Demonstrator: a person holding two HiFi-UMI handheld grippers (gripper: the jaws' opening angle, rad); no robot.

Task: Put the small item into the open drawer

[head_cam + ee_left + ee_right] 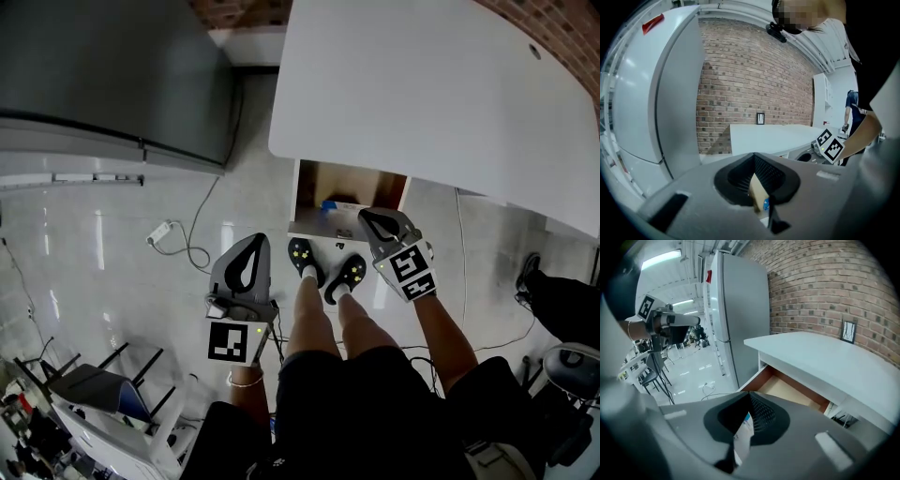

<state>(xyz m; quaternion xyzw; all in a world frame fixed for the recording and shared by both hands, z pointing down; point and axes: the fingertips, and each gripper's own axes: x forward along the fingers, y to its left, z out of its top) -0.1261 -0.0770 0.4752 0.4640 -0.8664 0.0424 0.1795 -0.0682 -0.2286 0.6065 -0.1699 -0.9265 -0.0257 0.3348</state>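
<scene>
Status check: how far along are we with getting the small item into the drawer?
Mostly done, it seems. Done: the drawer stands open under the white desk, and a small blue item lies inside it. In hand: nothing; the right hand-held gripper is shut and empty at the drawer's front edge, the left hand-held gripper hangs low, also shut. Left: probably only drawing the right one clear.

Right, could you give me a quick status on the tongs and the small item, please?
Left tongs shut, empty, off to the side. Right tongs shut, empty, at the open drawer. Small item lying inside it. Nothing blocking.
</scene>
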